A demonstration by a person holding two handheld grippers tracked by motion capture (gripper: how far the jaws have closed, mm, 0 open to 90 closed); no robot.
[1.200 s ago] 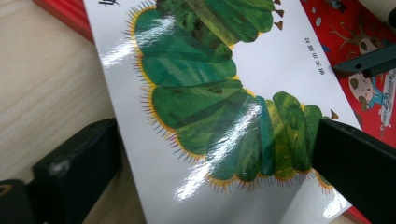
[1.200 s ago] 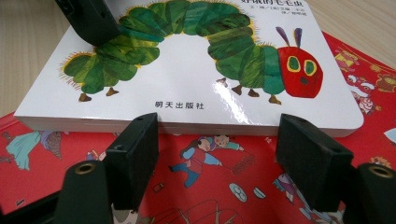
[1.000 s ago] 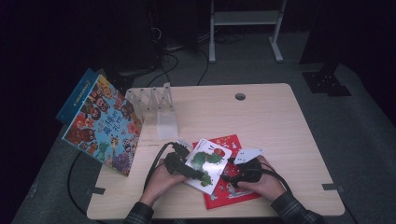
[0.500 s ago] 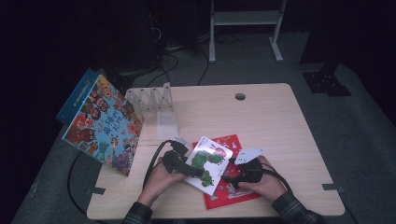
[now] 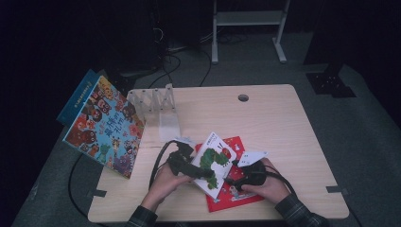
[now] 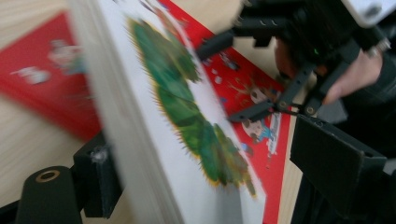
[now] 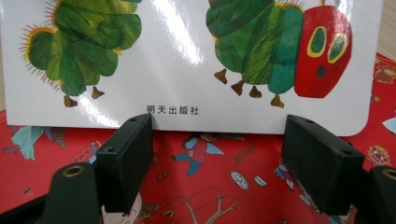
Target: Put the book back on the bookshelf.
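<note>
Dark floor and a metal stand frame surround a pale wooden table (image 5: 283, 137), lit mainly at its near half. At the far left edge a large picture book (image 5: 104, 125) with a busy cartoon cover leans half off the table, a blue book behind it. Just right of that stands a clear plastic rack (image 5: 158, 106) with upright dividers; its slots look empty, though the clear plastic makes this hard to judge. Near the front, the left gripper (image 5: 189, 166) has its jaws on either side of the left edge of a white caterpillar book (image 5: 215, 158), which is tilted up off a red book (image 5: 234, 189) lying flat beneath it; in the left gripper view the jaws straddle the thick board edge (image 6: 140, 140), apparently clamped on it, though blur hides the contact. To the right, the right gripper (image 5: 236, 179) sits at the book's near edge with its jaws spread wide, holding nothing, the cover (image 7: 187, 60) just beyond them. The step in hand seems to be lifting the caterpillar book clear. Next, it likely needs standing upright and carrying left and far toward a rack slot, with the right gripper steadying the free edge so it does not swing or slip.
</note>
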